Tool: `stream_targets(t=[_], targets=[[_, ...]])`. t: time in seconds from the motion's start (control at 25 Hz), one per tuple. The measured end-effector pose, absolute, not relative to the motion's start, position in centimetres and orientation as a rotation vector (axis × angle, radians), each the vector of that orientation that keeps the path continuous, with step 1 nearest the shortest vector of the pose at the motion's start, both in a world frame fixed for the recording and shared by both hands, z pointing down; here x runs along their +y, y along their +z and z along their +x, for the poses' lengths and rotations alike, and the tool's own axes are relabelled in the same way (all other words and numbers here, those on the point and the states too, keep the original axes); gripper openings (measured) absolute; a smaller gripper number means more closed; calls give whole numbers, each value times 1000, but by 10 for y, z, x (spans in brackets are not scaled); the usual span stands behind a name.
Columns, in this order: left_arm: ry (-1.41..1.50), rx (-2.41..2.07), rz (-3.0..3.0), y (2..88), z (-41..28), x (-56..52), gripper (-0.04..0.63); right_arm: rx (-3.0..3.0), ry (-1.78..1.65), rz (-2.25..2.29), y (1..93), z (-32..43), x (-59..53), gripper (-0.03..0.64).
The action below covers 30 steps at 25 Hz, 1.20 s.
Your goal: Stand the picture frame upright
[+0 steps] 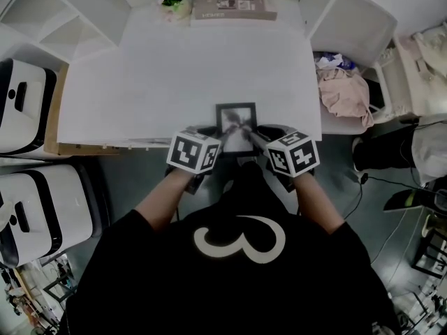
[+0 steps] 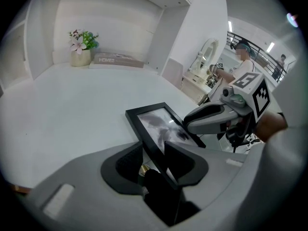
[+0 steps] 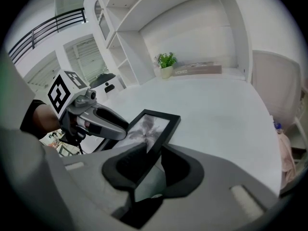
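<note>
Black frame (image 1: 235, 117) lies low at the table's (image 1: 174, 68) near edge from overhead, not yet upright. My left gripper (image 2: 153, 146) seems clamped on its left rail. My right gripper (image 3: 154, 148) pinches the right rail. Tilting remains.

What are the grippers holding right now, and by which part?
Both hold the picture frame: the left gripper clamps its left side edge, the right gripper its right side edge.

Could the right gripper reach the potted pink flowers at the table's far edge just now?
Probably not yet: the right gripper is shut on the black picture frame at the near edge. The potted pink flowers stand across the white table, though nothing stands in between.
</note>
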<state>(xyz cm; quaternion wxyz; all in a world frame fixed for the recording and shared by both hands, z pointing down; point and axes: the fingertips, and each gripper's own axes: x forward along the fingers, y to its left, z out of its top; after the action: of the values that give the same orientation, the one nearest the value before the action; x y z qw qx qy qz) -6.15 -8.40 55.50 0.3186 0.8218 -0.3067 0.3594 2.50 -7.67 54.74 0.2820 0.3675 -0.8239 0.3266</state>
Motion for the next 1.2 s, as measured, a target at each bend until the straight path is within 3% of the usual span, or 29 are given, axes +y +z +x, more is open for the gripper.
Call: stream_targets(t=[0.4, 0.6, 1.2], targets=[[644, -702, 2013, 536, -69, -76, 155, -2265, 1215, 1010, 542, 42, -64, 107], [364, -535, 1837, 533, -77, -60, 163, -2257, 1464, 975, 550, 46, -42, 153], [288, -375, 1695, 570, -64, -56, 192, -2238, 1851, 862, 566, 25, -51, 157]])
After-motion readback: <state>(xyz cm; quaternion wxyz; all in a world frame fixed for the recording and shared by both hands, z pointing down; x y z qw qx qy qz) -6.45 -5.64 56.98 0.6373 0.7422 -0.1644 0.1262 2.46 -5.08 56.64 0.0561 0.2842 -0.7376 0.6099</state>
